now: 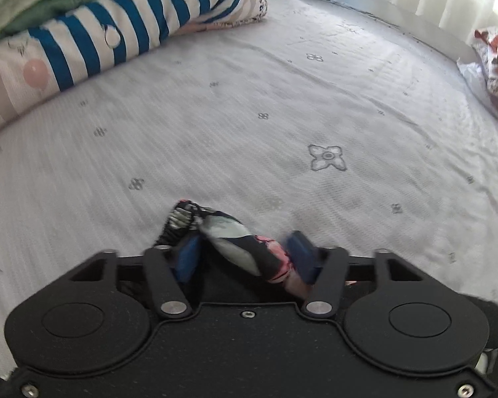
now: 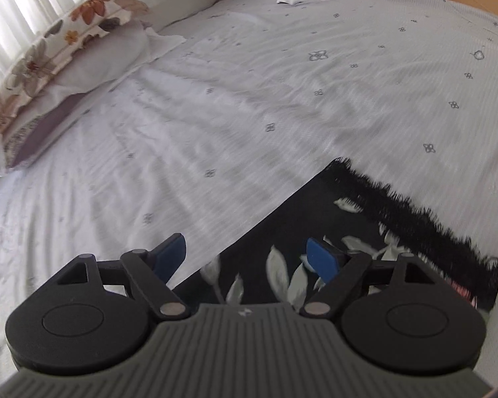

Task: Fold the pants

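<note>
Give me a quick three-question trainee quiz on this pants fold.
1. True or false: the left gripper has bunched pants fabric between its jaws.
2. The right gripper is: A) shut on the pants, B) open over the pants' edge, C) holding a pillow.
3. What pattern does the pillow in the left wrist view show?

Key: 1 true; 2 B; 3 blue and white stripes.

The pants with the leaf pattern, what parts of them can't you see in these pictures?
- Left wrist view: only a bunched fold of the pants shows between the left gripper pads; the black gripper body hides the rest.
- Right wrist view: the pants run under the open right gripper and off the lower right edge, so their full shape is unknown.
- Whether the fringed edge is a hem or a waistband cannot be told; it is blurred.
</note>
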A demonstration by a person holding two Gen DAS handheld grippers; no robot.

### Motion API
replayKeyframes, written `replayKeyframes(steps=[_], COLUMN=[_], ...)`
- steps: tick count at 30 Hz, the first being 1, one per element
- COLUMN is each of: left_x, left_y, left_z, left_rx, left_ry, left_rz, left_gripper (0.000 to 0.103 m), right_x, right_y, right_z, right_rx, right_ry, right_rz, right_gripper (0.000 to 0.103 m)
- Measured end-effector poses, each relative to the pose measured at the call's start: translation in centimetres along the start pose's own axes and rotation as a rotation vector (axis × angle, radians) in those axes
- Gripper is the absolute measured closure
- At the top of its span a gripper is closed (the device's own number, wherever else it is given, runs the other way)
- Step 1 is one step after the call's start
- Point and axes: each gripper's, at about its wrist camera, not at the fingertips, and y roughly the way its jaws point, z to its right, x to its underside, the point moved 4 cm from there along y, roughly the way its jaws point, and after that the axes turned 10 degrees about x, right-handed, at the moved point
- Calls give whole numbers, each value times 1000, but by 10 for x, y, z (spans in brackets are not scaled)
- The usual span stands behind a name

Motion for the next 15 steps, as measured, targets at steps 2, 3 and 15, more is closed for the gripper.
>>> replayKeyframes(steps=[2,3,15], left_x=[2,2,-15], left_y=[-3,-4,-33], left_z=[-3,-4,-22], left_rx=[11,22,117], left_ry=[-5,-15,-112], left_rz=[13,18,29], left_gripper=[67,70,99], right_x=[-2,-3,-9], right_y=[13,18,13], right_z=[1,1,4], right_rx=[27,37,111], right_ry=[7,8,-20], right_rz=[-10,-14,7], right_gripper=[21,22,101])
